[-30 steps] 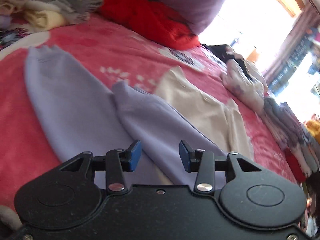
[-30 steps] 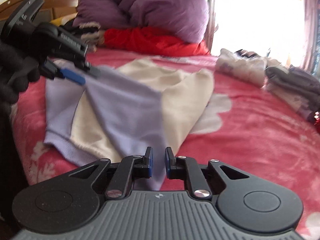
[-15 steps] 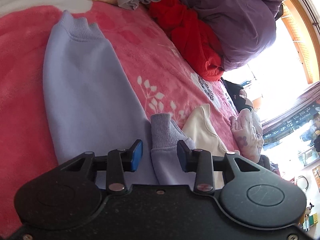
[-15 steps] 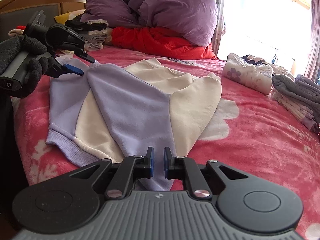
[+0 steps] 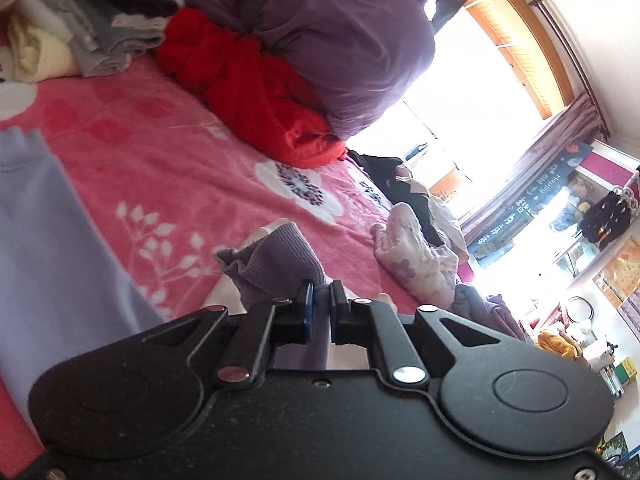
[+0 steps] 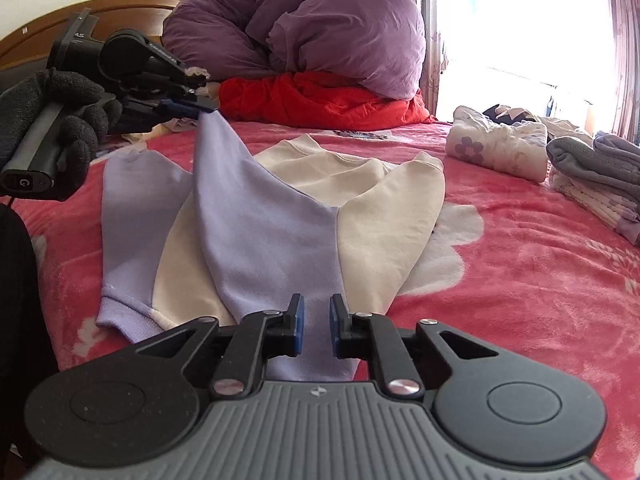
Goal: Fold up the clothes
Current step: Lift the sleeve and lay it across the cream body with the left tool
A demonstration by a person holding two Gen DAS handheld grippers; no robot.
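Note:
A cream sweatshirt (image 6: pixel 360 184) with lavender sleeves lies flat on the pink floral blanket (image 6: pixel 520 280). My left gripper (image 5: pixel 320 300) is shut on the ribbed cuff (image 5: pixel 276 264) of one lavender sleeve (image 6: pixel 256 220) and holds it off the bed. In the right wrist view that left gripper (image 6: pixel 192 106) sits at the upper left in a gloved hand (image 6: pixel 60 120), with the sleeve hanging from it in a taut slope. My right gripper (image 6: pixel 317 320) is low over the sleeve's near end. Its jaws are opening, with fabric below the gap and the pads not pressing on it. The other sleeve (image 6: pixel 128 208) lies flat.
A purple duvet (image 6: pixel 320 32) and a red garment (image 6: pixel 320 100) are heaped at the head of the bed by the wooden headboard (image 6: pixel 100 8). Folded clothes (image 6: pixel 500 148) and a grey stack (image 6: pixel 592 168) sit at the right edge. More folded items (image 5: pixel 80 40) lie beyond the blanket.
My left gripper closed on the sleeve cuff and lifted it off the bed. My right gripper's jaws, nearly together before, have parted over the sleeve's near end.

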